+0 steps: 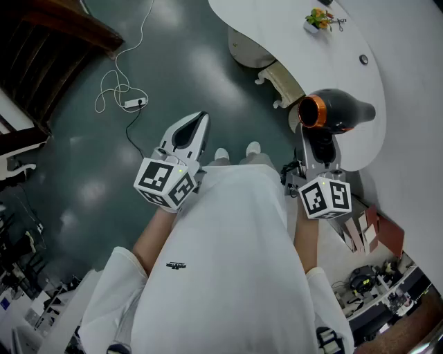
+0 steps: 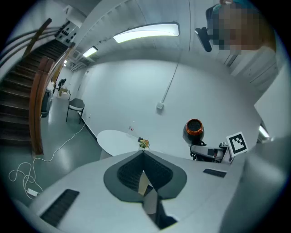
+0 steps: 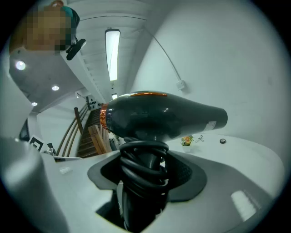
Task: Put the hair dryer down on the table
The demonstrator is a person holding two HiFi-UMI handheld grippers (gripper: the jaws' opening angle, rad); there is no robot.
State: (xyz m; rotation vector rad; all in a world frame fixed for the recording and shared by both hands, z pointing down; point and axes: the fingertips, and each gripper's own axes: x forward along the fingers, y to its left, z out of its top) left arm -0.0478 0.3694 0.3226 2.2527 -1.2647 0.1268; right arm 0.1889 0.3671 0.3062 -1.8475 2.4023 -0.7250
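Observation:
A black hair dryer with an orange ring at one end hangs over the near edge of the white curved table. My right gripper is shut on its handle, which has the black cord wound round it. In the right gripper view the hair dryer stands handle-down between the jaws of the right gripper, barrel level. My left gripper hovers over the dark floor, left of the person's body, shut with nothing in it; its tips meet in the left gripper view. The hair dryer also shows there, to the right.
A small potted plant and a small dark round thing sit on the table. The table's pedestal stands below it. A white cable with a power strip lies on the floor, and a wooden staircase rises at far left.

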